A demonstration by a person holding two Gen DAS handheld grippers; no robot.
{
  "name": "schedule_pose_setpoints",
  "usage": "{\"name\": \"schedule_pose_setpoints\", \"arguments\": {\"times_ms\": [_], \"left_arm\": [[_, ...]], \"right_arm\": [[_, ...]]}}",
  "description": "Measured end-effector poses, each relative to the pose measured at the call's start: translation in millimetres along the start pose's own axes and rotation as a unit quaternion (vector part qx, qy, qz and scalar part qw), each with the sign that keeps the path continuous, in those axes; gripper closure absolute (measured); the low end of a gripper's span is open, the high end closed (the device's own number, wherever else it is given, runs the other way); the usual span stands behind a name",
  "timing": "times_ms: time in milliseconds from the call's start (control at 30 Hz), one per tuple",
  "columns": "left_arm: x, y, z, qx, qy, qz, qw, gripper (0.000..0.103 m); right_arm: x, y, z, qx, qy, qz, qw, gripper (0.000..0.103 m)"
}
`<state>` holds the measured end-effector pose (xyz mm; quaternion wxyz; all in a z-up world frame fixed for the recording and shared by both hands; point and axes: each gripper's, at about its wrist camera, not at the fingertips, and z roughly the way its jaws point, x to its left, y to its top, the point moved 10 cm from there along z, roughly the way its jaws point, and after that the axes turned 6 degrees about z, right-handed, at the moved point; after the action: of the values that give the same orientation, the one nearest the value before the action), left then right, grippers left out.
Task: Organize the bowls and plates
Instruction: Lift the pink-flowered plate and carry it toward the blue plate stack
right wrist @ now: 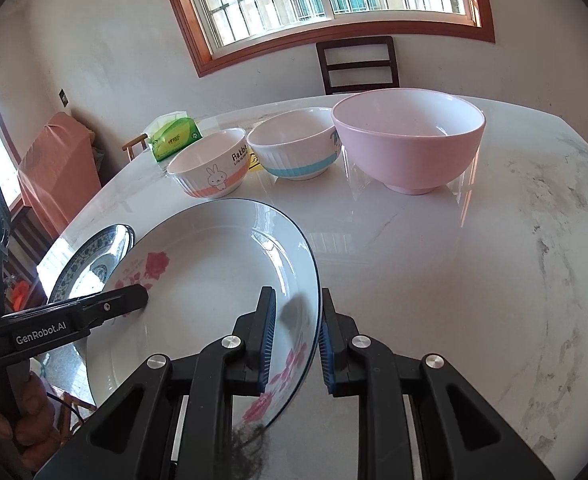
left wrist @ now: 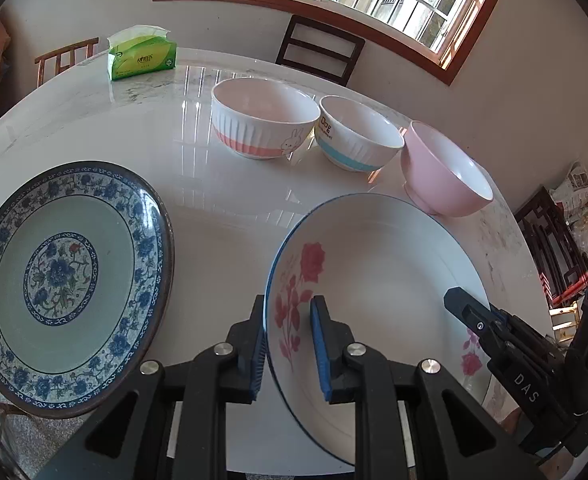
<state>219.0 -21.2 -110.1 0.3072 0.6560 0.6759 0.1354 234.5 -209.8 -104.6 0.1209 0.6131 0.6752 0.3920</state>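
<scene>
A white plate with red flowers hangs tilted just above the marble table, gripped at both sides. My left gripper is shut on its left rim. On the opposite rim my right gripper is shut as well. A blue-patterned plate lies on the table to the left. Behind stand three bowls in a row: a rabbit bowl, a blue-striped bowl and a pink bowl.
A green tissue pack sits at the table's far left. A dark chair stands behind the table under the window. Bare tabletop stretches to the right. A person's hand holds the left gripper's handle.
</scene>
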Motion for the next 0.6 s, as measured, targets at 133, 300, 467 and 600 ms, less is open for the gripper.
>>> {"name": "schedule_pose_setpoints", "arguments": {"times_ms": [133, 300, 467, 600], "left_arm": [[6.8, -1.1, -6.4, -0.002, 0.002, -0.004, 1.0, 0.082], [17.1, -2.3, -13.7, -0.005, 0.008, -0.01, 0.9999, 0.082], [28.5, -1.9, -18.1, -0.009, 0.012, -0.02, 0.9997, 0.082], [39.5, -2.4, -22.0, -0.012, 0.017, -0.028, 0.9994, 0.082]], "right_arm": [[8.7, -0.7, -1.4, 0.001, 0.004, -0.005, 1.0, 0.083], [20.7, -0.9, -0.3, 0.004, 0.008, -0.01, 1.0, 0.083], [31.5, -1.5, 2.4, 0.008, 0.014, -0.02, 1.0, 0.083], [42.3, -2.6, 5.0, 0.012, 0.017, -0.028, 0.999, 0.083]]}}
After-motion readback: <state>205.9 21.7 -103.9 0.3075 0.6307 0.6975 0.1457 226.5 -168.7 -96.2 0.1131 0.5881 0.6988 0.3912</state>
